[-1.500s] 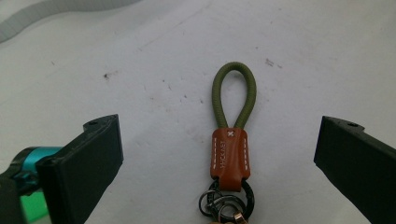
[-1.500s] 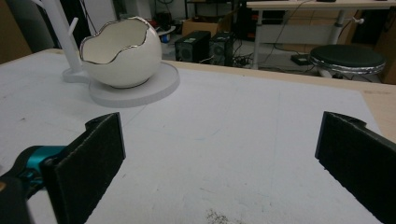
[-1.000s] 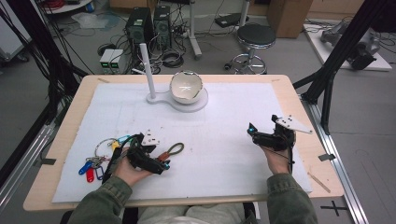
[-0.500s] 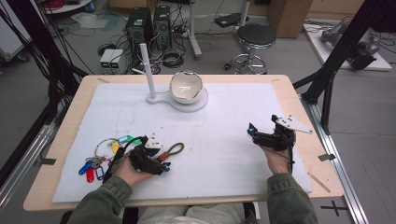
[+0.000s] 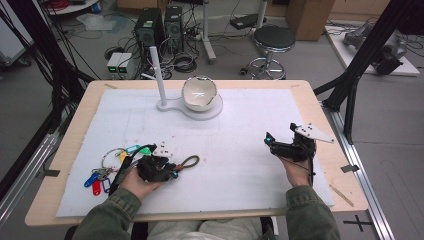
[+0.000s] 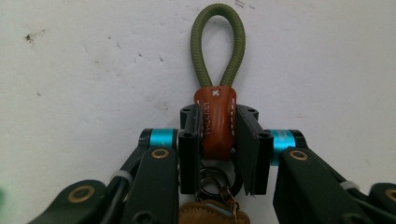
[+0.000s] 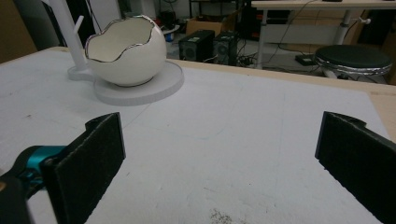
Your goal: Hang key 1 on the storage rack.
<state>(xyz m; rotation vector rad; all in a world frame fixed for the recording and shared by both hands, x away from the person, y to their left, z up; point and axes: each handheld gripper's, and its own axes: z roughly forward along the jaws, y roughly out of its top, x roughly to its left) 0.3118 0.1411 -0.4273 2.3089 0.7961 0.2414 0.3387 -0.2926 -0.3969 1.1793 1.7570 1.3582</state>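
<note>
- Brown leather tab [image 6: 215, 119] of the key strap sits between the two black pads of the left gripper [image 6: 217, 140], low in the middle of the left gripper view. The jaws have just been closing, and now they squeeze the tab.
- A second ago the jaws stood wide around it; the hand has not moved.
- The green cord loop [image 6: 218, 44] sticks up past the pads and lies flat on the white mat [image 5: 235, 150].
- In the high view, the bunch of keys [image 5: 107, 167] with coloured tags lies at lower left, beside the left gripper [image 5: 167, 167].
- The right gripper [image 5: 272, 142] rests at lower right, wide apart with nothing between its pads, same as before.
- Farther up, the white egg-shaped bowl [image 5: 199, 93] sits on its round stand [image 5: 210, 111]. Nothing shows inside it.
</note>
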